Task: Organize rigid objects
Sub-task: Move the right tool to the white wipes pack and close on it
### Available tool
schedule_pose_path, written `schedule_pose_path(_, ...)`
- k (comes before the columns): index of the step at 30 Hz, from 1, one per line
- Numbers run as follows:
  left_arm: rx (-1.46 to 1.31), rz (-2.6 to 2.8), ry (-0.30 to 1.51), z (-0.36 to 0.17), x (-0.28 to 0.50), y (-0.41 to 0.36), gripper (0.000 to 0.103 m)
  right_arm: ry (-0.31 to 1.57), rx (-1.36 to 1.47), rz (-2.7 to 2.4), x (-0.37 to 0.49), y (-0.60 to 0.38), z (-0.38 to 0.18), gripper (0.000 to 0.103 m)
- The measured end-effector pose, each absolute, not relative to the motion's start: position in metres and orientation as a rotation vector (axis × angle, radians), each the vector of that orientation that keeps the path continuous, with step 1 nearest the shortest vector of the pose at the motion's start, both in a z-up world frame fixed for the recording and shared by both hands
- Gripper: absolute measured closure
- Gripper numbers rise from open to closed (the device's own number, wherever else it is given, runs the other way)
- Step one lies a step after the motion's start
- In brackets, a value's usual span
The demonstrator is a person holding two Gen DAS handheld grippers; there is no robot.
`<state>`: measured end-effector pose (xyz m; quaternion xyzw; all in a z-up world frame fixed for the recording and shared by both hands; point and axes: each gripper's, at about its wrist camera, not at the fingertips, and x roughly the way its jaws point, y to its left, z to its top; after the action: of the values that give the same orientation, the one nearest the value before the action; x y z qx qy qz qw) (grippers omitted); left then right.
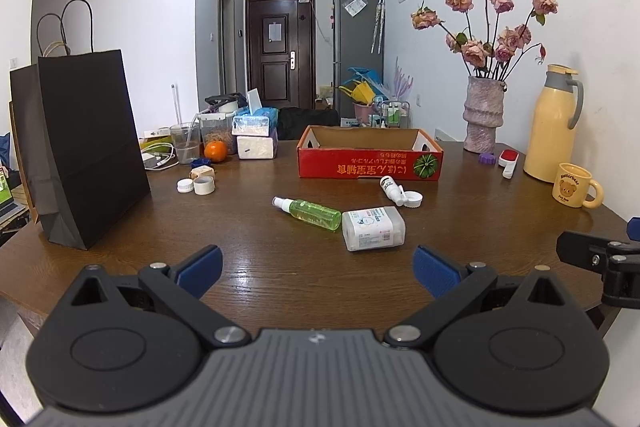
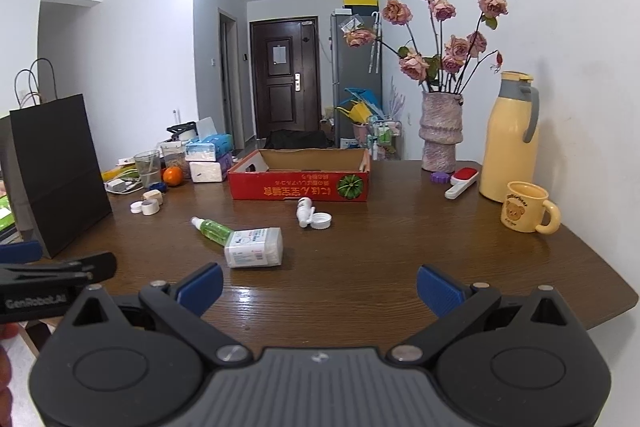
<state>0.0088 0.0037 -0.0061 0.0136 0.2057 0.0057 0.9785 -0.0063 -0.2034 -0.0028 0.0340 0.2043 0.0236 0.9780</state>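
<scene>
A green spray bottle [image 1: 310, 213] [image 2: 212, 229] lies on the wooden table [image 1: 280, 267] beside a clear plastic box of swabs [image 1: 373, 228] [image 2: 254, 247]. A small white bottle [image 1: 391, 189] [image 2: 305, 211] and a white cap [image 1: 414, 199] [image 2: 321, 221] lie in front of an open red cardboard box [image 1: 370, 163] [image 2: 300, 185]. My left gripper [image 1: 318, 269] is open and empty, near the table's front edge. My right gripper [image 2: 320, 287] is open and empty, to the right of the left one.
A black paper bag [image 1: 88, 151] [image 2: 52, 171] stands at left. White lids [image 1: 198, 185], an orange [image 1: 216, 151], tissue boxes [image 1: 256, 135] and a glass sit at back left. A vase [image 1: 482, 115], yellow thermos [image 1: 550, 123] and bear mug [image 1: 574, 185] stand at right.
</scene>
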Motion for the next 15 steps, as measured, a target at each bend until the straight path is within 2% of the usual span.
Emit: schedule_pose_path(15, 0.014, 0.074, 0.448, -0.03, 0.066, 0.025, 0.0, 0.474, 0.071, 0.138, 0.055, -0.183, -0.028, 0.0)
